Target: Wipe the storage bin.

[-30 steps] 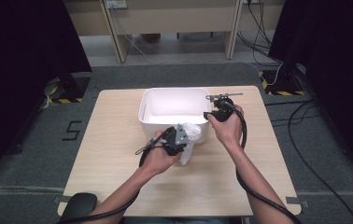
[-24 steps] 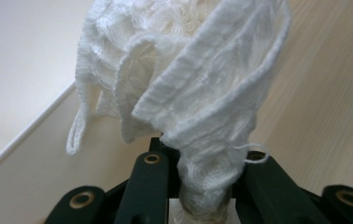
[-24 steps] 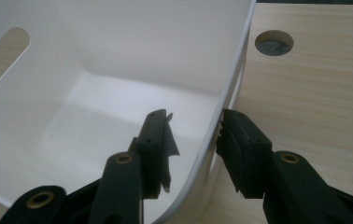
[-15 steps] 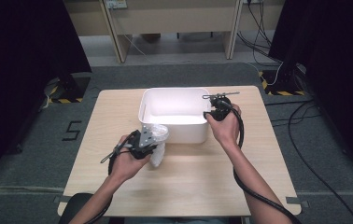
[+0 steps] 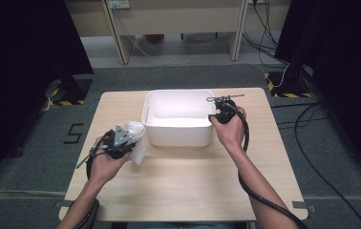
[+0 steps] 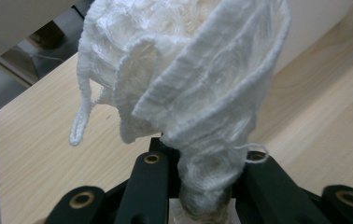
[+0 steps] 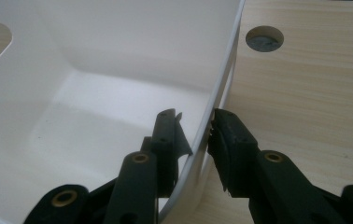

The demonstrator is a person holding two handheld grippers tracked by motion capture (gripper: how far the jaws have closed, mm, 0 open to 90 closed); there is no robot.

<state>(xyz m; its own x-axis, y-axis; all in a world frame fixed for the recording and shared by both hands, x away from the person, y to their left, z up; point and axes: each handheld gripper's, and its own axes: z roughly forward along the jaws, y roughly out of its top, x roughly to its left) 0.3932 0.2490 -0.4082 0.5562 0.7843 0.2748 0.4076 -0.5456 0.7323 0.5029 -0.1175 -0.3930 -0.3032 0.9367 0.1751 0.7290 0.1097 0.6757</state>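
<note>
A white plastic tub [image 5: 178,125] stands at the middle back of the wooden table [image 5: 193,181]. My left gripper [image 5: 131,141] is left of the tub's front corner, shut on a bunched white knitted cloth [image 5: 137,131]. In the left gripper view the cloth [image 6: 188,70] rises out of the gripper [image 6: 202,161], held just above the tabletop. My right gripper [image 5: 213,117] is at the tub's right rim. In the right gripper view that gripper [image 7: 197,122] straddles the tub wall [image 7: 221,70], one jaw inside and one outside. The jaws have just been closing on the wall and both touch it.
A round hole [image 7: 264,38] in the tabletop lies just beyond the tub's right side. Bare wood spreads in front of the tub and to its right. Dark curtains flank the table, and cables [image 5: 312,157] run over the grey floor on the right.
My left gripper has carried the white cloth leftward from the tub's front middle to beside its left corner. The right hand has stayed at the tub's right rim.
</note>
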